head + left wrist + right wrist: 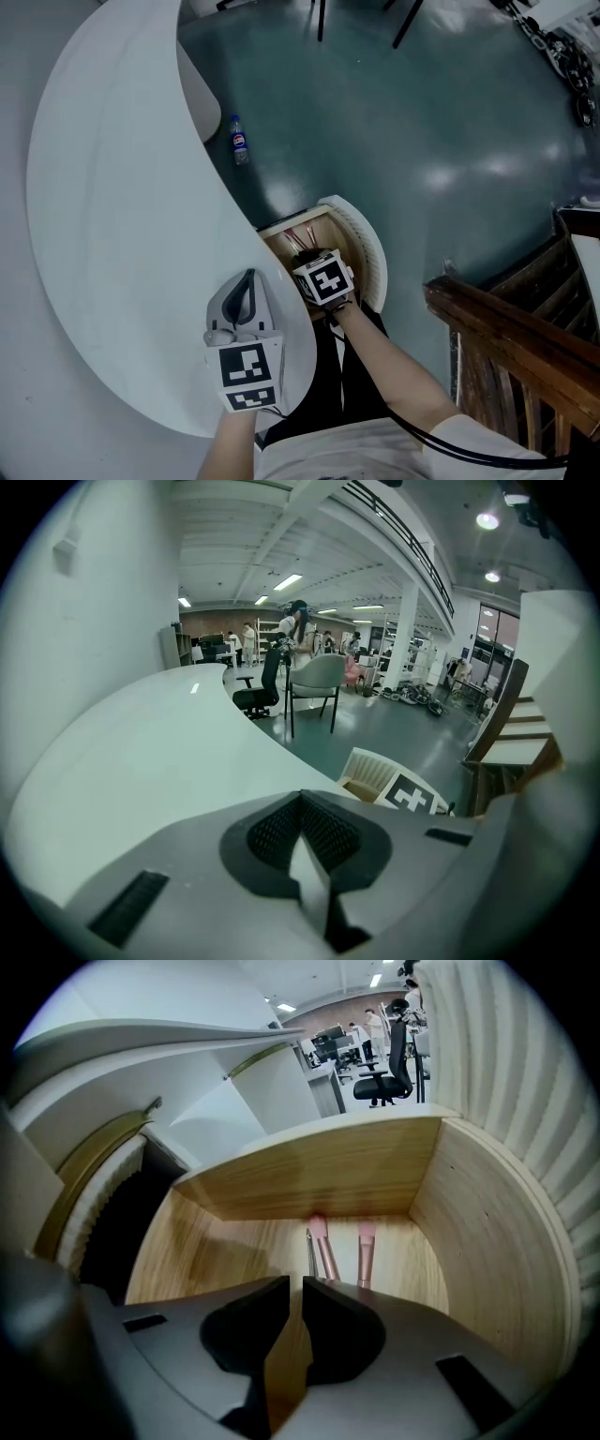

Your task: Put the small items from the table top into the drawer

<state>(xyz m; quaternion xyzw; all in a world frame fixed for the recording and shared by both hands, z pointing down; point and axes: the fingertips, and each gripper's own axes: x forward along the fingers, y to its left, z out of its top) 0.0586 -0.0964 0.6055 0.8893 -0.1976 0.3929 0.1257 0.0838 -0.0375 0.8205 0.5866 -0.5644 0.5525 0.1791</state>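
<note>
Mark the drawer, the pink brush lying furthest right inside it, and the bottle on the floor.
drawer (309,1171): right gripper view, on its wooden back wall.
pink brush (366,1252): right gripper view, on its handle.
bottle (239,142): head view, on its label.

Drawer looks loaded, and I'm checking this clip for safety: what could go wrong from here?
The right gripper hangs low inside the drawer, just above the pink brushes, so a small dip could knock or pin them. When it lifts out, it might also catch the edge of the white table, which runs right beside it in the head view.
</note>
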